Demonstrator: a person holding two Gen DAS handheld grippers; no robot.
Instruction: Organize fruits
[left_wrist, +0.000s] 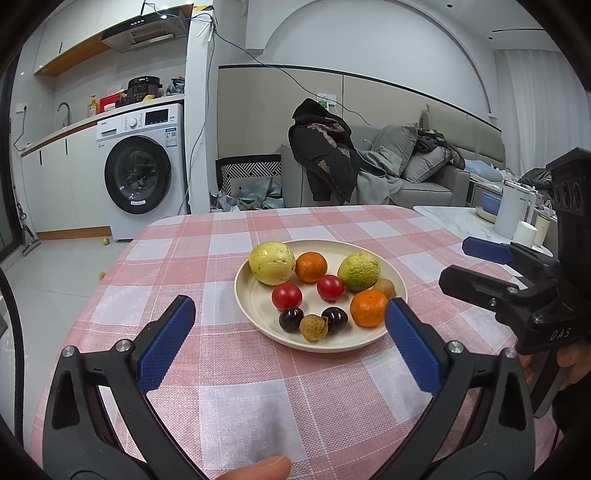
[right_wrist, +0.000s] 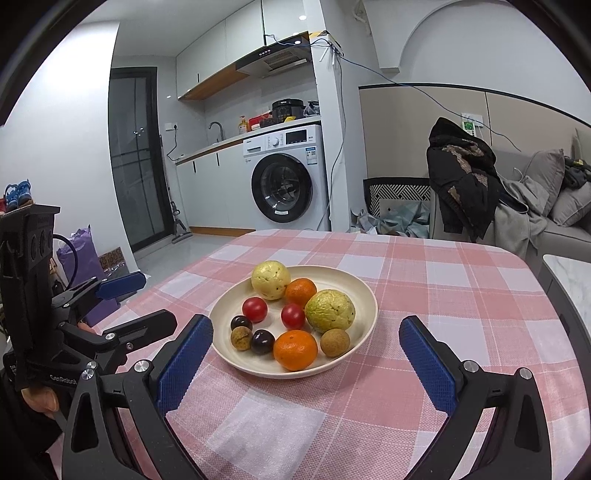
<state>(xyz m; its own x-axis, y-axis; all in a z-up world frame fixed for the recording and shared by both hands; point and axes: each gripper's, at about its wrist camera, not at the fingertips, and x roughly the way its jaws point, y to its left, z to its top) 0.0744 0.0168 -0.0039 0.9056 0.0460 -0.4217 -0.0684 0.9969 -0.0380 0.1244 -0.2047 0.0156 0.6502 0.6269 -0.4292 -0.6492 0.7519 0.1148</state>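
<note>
A cream plate (left_wrist: 397, 291) (right_wrist: 364, 291) sits mid-table on the pink checked cloth. It holds a yellow guava (left_wrist: 271, 262) (right_wrist: 270, 279), a green guava (left_wrist: 359, 270) (right_wrist: 330, 310), two oranges (left_wrist: 368, 308) (right_wrist: 295, 349), two cherry tomatoes (left_wrist: 287, 296) (right_wrist: 255, 309), two dark grapes (left_wrist: 291, 319) (right_wrist: 263, 341) and two longans (left_wrist: 313, 326) (right_wrist: 334, 342). My left gripper (left_wrist: 290, 317) is open and empty in front of the plate. My right gripper (right_wrist: 306, 339) is open and empty on the plate's near side; it also shows in the left wrist view (left_wrist: 465, 262).
The table (left_wrist: 236, 387) (right_wrist: 461, 295) has its edge at far left and back. A white kettle (left_wrist: 511, 212) and cups stand on a marble counter to the right. A washing machine (left_wrist: 142, 170), a sofa (left_wrist: 406, 166) and a dark jacket (right_wrist: 461, 177) are beyond.
</note>
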